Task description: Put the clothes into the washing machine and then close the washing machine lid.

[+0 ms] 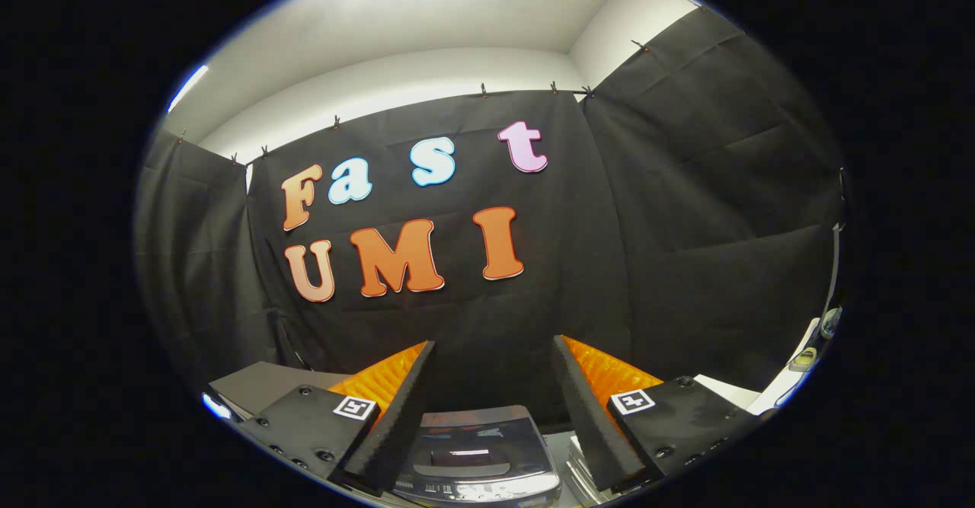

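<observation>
A small washing machine stands low in the gripper view, right between and just below my two fingers. Its dark, glossy lid lies flat and closed over the top, with a lighter control strip along its near edge. My gripper is held above the machine, pointing at the booth's black back wall. The fingers stand wide apart and nothing is between them.
Black cloth walls close the booth at the back and on both sides. A white surface with small objects on its edge lies to the right beyond the right finger. A dark flat panel sits behind the left finger.
</observation>
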A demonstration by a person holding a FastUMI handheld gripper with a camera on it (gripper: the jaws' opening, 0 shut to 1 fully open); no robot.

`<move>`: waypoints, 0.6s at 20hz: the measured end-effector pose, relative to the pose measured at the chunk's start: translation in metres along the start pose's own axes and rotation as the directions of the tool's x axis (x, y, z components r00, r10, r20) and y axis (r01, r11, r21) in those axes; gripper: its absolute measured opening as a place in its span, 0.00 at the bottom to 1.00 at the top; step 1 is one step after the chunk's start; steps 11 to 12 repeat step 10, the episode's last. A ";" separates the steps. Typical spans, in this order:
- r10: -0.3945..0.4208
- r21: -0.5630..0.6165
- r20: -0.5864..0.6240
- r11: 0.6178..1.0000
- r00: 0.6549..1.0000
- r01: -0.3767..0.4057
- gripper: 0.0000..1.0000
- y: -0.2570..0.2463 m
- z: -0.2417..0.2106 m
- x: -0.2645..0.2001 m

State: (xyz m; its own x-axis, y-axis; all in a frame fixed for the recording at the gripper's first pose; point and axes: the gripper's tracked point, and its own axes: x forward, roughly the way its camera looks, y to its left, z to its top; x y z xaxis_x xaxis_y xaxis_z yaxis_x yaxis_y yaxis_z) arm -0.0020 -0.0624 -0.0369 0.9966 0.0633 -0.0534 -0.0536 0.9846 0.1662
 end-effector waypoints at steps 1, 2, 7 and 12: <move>0.003 0.013 0.006 1.000 1.000 -0.003 0.96 0.008 0.001 0.000; 0.001 0.026 0.008 1.000 1.000 -0.002 0.96 0.016 -0.001 -0.001; -0.101 0.014 0.207 0.995 0.973 0.100 0.96 0.015 0.045 -0.016; -0.103 -0.073 0.456 0.986 0.884 0.153 0.96 0.002 0.093 -0.050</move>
